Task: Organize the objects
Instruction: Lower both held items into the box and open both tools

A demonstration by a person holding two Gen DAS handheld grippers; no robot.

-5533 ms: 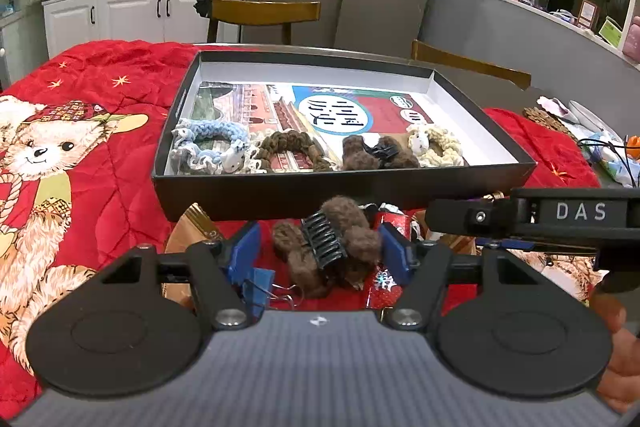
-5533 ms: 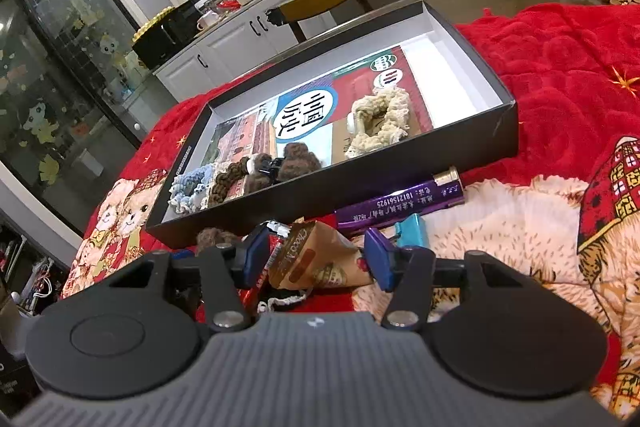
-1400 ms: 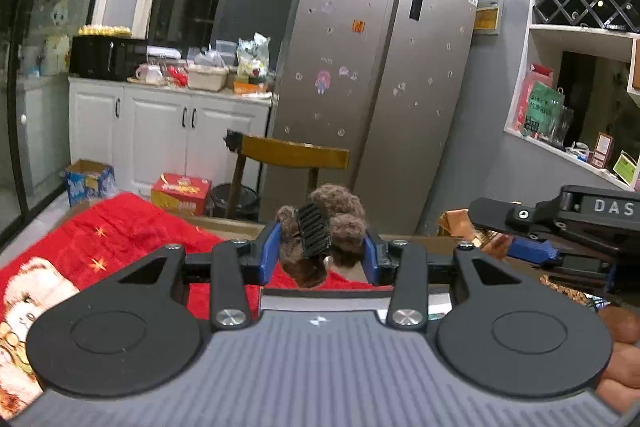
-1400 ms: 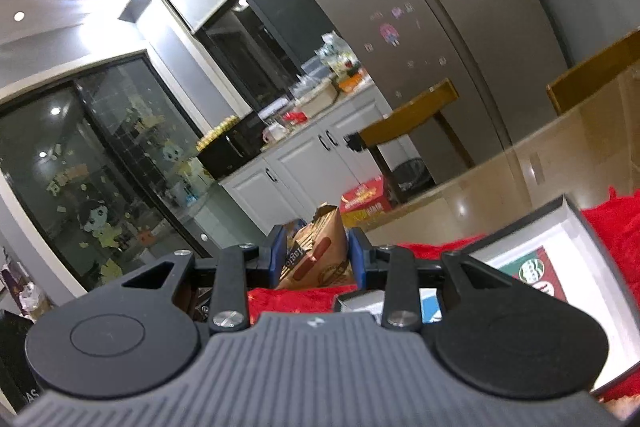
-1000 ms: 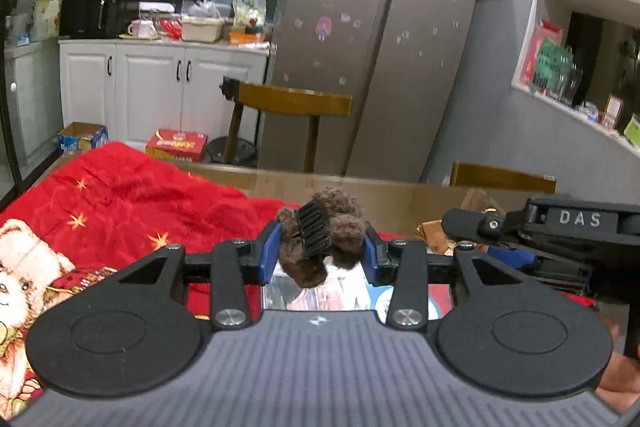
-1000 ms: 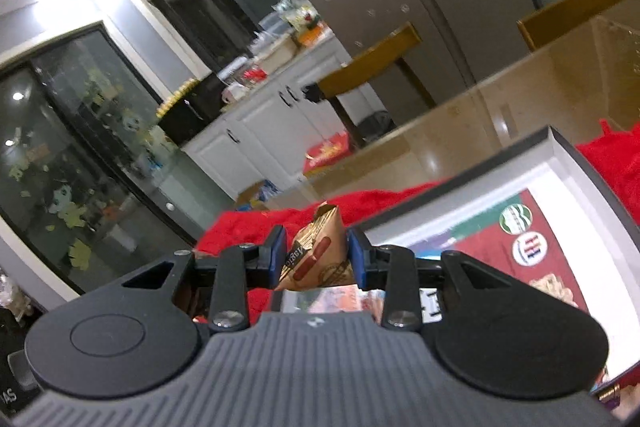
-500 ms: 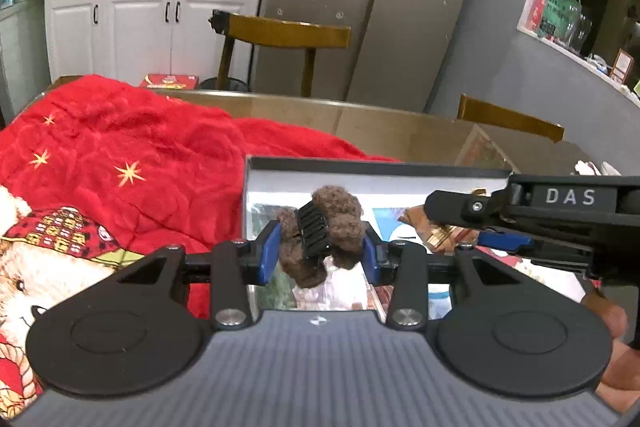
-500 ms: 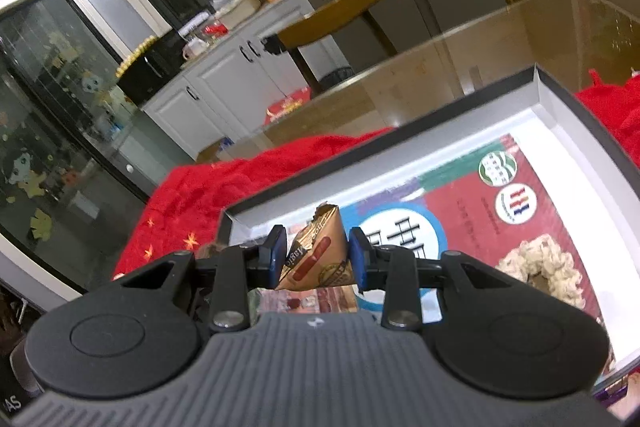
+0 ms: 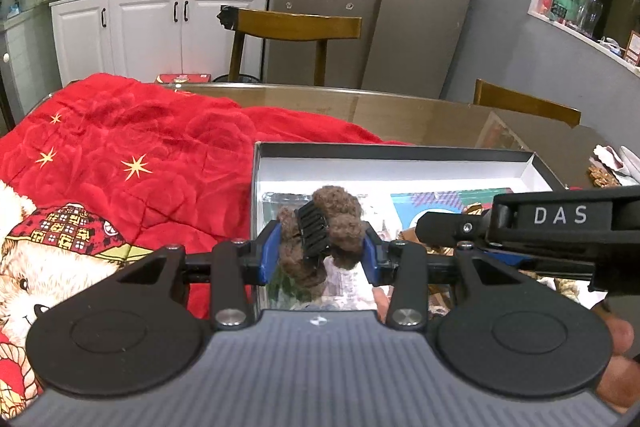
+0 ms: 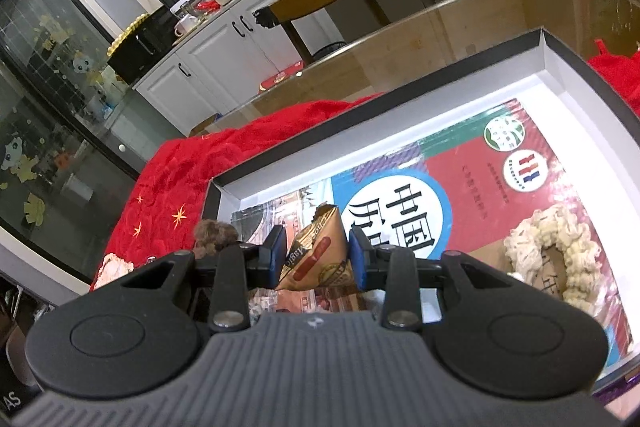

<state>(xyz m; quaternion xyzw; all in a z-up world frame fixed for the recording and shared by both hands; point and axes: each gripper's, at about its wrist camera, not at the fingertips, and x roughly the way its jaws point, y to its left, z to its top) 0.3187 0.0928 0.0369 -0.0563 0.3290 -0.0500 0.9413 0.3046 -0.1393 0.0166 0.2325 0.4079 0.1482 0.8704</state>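
Your left hand-held gripper pinches a fuzzy brown hair claw between its blue pads; the black comb teeth face the camera. It hangs above the near-left part of the open box, clear of the box floor as far as the left wrist view shows.

Your right hand-held gripper pinches a small brown snack packet, pads pressed to both its sides, its crimped tip pointing up. The packet sits over the printed sheet that lines the box bottom; whether it touches the sheet, you cannot tell.

In the right wrist view, a cream knitted scrunchie lies on the sheet, to the right of the packet and well apart from it. A tuft of the brown claw shows just left of the right gripper's left finger.

In the left wrist view, the right gripper's black body, lettered "DAS", crosses in from the right at about the height of the left fingers, with your fingers showing at the lower right edge.

The box rests on a red quilt with gold stars and a bear print, spread over a glass-topped counter. A wooden chair stands beyond the far edge.
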